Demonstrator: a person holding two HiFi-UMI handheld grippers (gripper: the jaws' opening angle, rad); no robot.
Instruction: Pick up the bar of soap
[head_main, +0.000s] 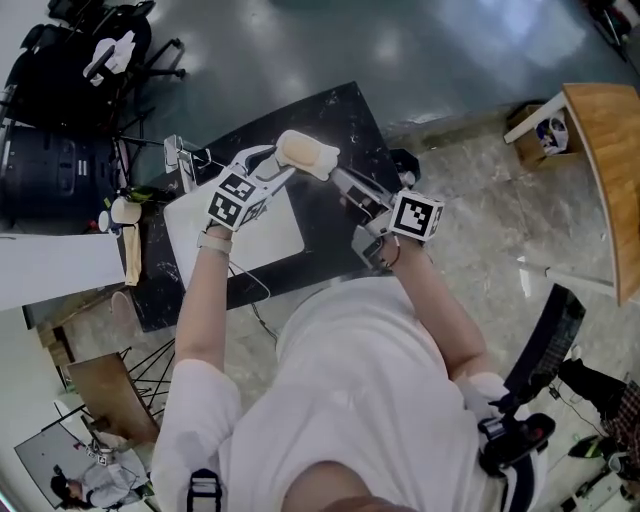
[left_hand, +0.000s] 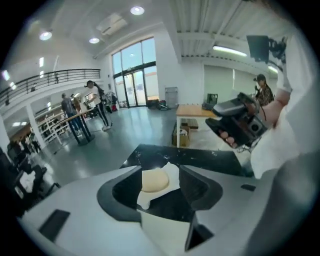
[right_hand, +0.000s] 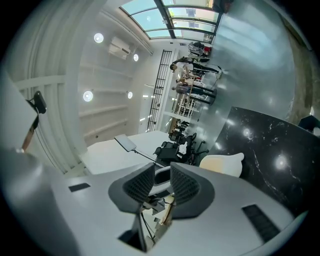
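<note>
Well, not picked up yet. The left gripper (left_hand: 162, 186) has its jaws spread wide around the soap (left_hand: 154, 180) without pinching it. It sits on a white wrapper or dish (left_hand: 173, 174), can't tell which, near the table's (head_main: 320, 235) far edge. Closing and lifting are what's left. The right gripper (right_hand: 159, 182) is empty, jaws a slit apart.

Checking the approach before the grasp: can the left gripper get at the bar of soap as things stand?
Probably yes: the left gripper has its jaws apart either side of the bar of soap, nothing else between them.
</note>
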